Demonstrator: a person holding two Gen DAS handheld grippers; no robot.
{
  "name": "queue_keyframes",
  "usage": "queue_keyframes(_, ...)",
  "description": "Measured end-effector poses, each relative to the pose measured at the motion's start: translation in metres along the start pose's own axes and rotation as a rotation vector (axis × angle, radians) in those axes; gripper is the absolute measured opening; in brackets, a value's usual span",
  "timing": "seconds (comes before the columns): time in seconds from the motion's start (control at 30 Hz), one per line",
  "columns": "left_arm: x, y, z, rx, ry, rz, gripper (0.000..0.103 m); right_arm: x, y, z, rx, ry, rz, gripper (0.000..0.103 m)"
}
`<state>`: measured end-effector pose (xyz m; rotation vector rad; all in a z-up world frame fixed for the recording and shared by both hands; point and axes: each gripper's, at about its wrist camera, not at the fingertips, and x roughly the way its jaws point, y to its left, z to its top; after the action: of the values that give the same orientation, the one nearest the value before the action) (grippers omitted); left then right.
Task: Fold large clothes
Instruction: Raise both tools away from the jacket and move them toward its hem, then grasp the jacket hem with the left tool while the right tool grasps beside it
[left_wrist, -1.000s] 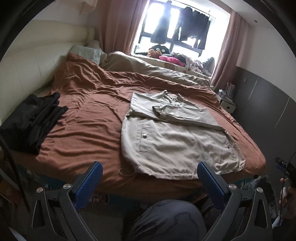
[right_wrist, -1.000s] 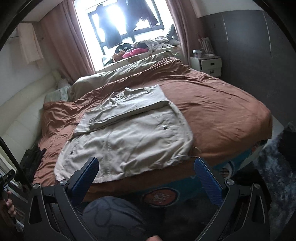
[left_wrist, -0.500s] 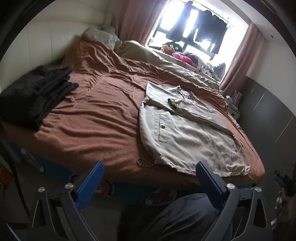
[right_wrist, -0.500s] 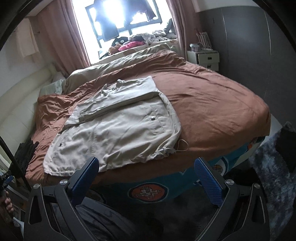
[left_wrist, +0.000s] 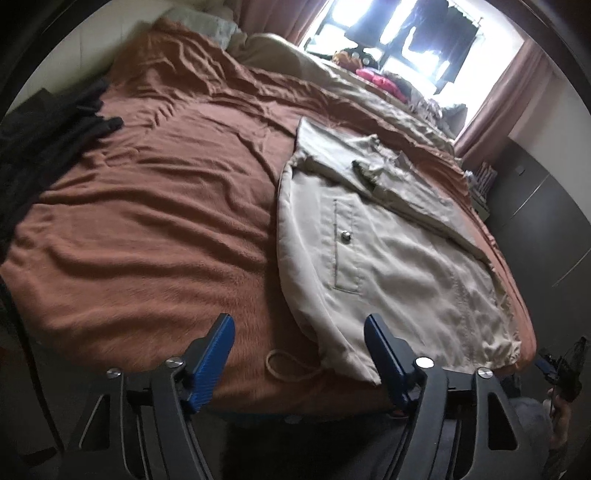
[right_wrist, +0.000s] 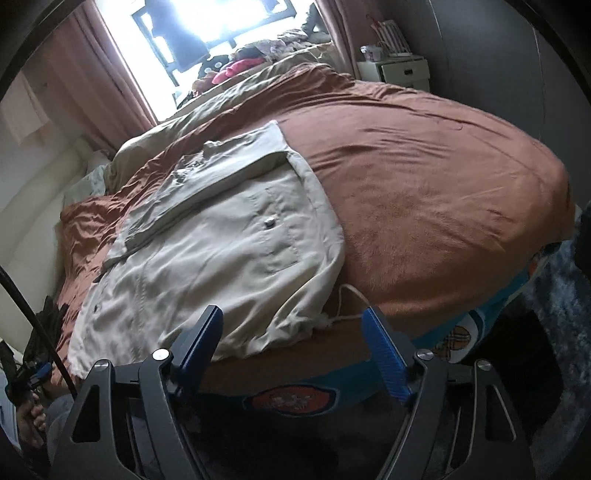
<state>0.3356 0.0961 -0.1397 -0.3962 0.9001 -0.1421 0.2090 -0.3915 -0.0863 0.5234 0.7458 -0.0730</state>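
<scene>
Left wrist view: my left gripper (left_wrist: 299, 354) is closing, nothing between its jaws yet, lining up on the beige jacket (left_wrist: 388, 258) hem's near left corner on the brown bedspread (left_wrist: 147, 221). Right wrist view: my right gripper (right_wrist: 293, 349) is closing empty too, at the near right hem by the drawcord (right_wrist: 347, 302). Next, I reckon, pinch both corners and fold away.

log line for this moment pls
beige cotton jacket flat on rust bedspread | left hand-held gripper closing, unloaded | right hand-held gripper closing, unloaded
</scene>
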Motion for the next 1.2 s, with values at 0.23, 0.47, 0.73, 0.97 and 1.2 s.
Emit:
queue_keyframes(0.23, 0.054, 0.008, 0.012, -0.008, 0.082, 0.004, 0.059, 0.041, -0.019, 0.027, 0.005, 0.045, -0.001, 0.070)
queue_keyframes(0.47, 0.091, 0.007, 0.030, -0.002, 0.117, 0.003, 0.050, 0.083, -0.032, 0.054, 0.034, 0.063, 0.033, 0.061)
queue_keyframes(0.73, 0.110, 0.013, 0.047, -0.064, 0.128, -0.057, 0.038, 0.117, -0.037, 0.072, 0.038, 0.089, 0.052, 0.052)
queue_keyframes(0.97, 0.102, 0.012, 0.023, -0.104, 0.154, -0.177, 0.035, 0.121, -0.044, 0.056, 0.080, 0.154, 0.242, 0.038)
queue_keyframes(1.2, 0.089, 0.008, -0.001, -0.125, 0.164, -0.243, 0.015, 0.107, -0.050, 0.030, 0.092, 0.183, 0.357, 0.035)
